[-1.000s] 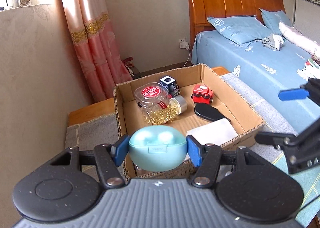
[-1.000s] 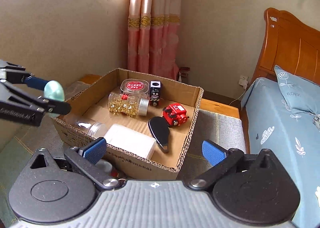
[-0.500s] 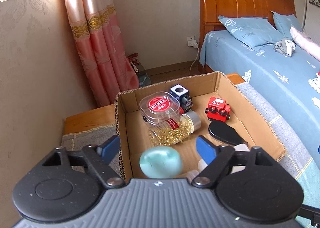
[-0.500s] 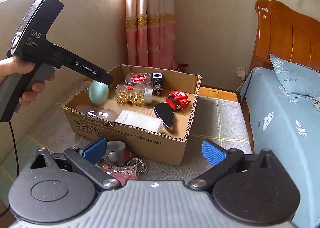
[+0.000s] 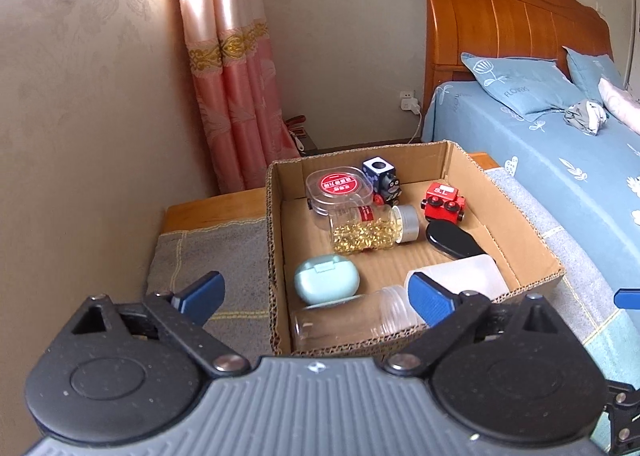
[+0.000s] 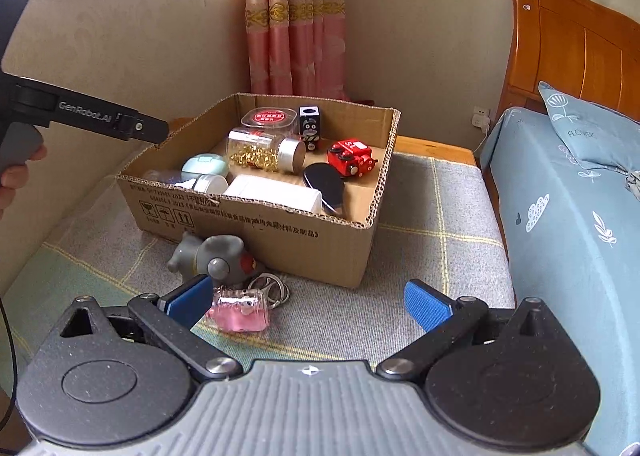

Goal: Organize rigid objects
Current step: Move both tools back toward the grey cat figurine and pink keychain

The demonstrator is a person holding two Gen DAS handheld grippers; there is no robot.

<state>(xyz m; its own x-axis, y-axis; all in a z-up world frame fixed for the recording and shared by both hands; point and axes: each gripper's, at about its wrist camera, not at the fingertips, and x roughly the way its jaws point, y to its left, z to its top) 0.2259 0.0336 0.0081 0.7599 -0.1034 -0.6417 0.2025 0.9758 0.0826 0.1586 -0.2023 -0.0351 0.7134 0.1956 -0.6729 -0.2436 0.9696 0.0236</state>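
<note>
A cardboard box (image 5: 520, 240) (image 6: 280, 228) stands on a grey checked mat. The light teal earbud case (image 5: 326, 283) (image 6: 205, 167) lies inside near the box's left wall, beside a clear bottle (image 5: 352, 324). My left gripper (image 5: 316, 296) is open and empty above the box's near edge. My right gripper (image 6: 308, 302) is open and empty, low over the mat in front of the box. A grey toy (image 6: 216, 256) and a pink keychain (image 6: 240, 310) lie on the mat just ahead of it.
The box also holds a jar of gold pills (image 5: 372, 228), a red-lidded container (image 5: 338, 187), a red toy car (image 5: 443, 203), a dark toy train (image 5: 382, 175), a black oval object (image 5: 452, 240) and a white box (image 5: 460, 280). A bed (image 6: 580, 215) lies on the right, a wall on the left.
My left gripper opened and let go of the teal case, which dropped into the box. The left gripper pulled back and up. My right gripper moved back, bringing the toy and keychain into view.
</note>
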